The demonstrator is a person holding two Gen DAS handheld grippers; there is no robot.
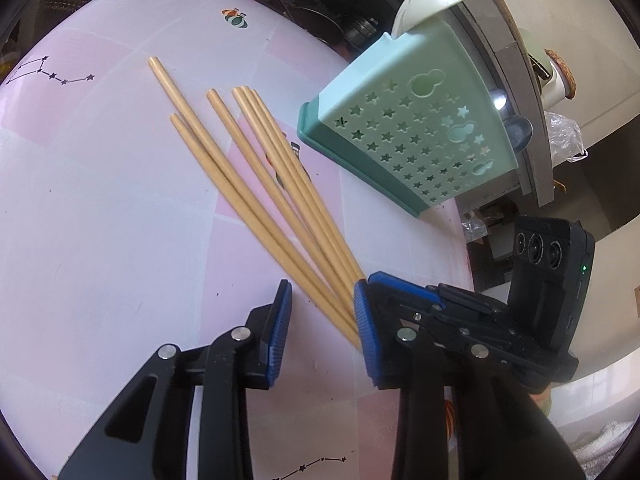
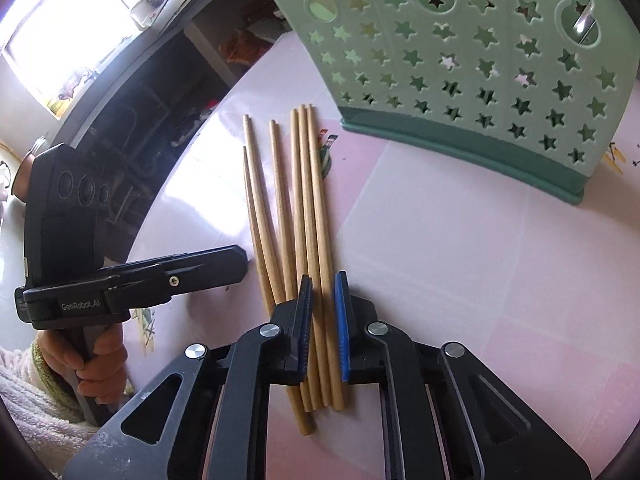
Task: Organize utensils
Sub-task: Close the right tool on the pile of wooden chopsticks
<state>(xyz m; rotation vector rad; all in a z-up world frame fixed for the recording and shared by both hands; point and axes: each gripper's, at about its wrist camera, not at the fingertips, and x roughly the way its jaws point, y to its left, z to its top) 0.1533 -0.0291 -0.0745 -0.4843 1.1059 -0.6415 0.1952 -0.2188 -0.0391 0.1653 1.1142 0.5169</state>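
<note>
Several wooden chopsticks (image 1: pixel 248 184) lie fanned on the pink and white tablecloth (image 1: pixel 100 200), their thick ends bunched near me. My right gripper (image 2: pixel 323 320) is shut on two of the chopsticks (image 2: pixel 304 200); the others run under its left finger. My left gripper (image 1: pixel 322 332) is open, with the bunched ends against its right pad and a gap to its left pad. Each gripper shows in the other's view: the right gripper (image 1: pixel 384 286) and the left gripper (image 2: pixel 240 260). A mint-green holder (image 1: pixel 420 132) with star holes stands just beyond, close in the right wrist view (image 2: pixel 460 60).
A white spoon (image 1: pixel 424 0) sticks out of the holder. The table's far edge (image 2: pixel 192 152) curves past the chopstick tips, with dark shelving behind it. A hand (image 2: pixel 100 360) in a pale sleeve holds the left gripper's handle. A plastic bag (image 1: pixel 564 132) lies off the table.
</note>
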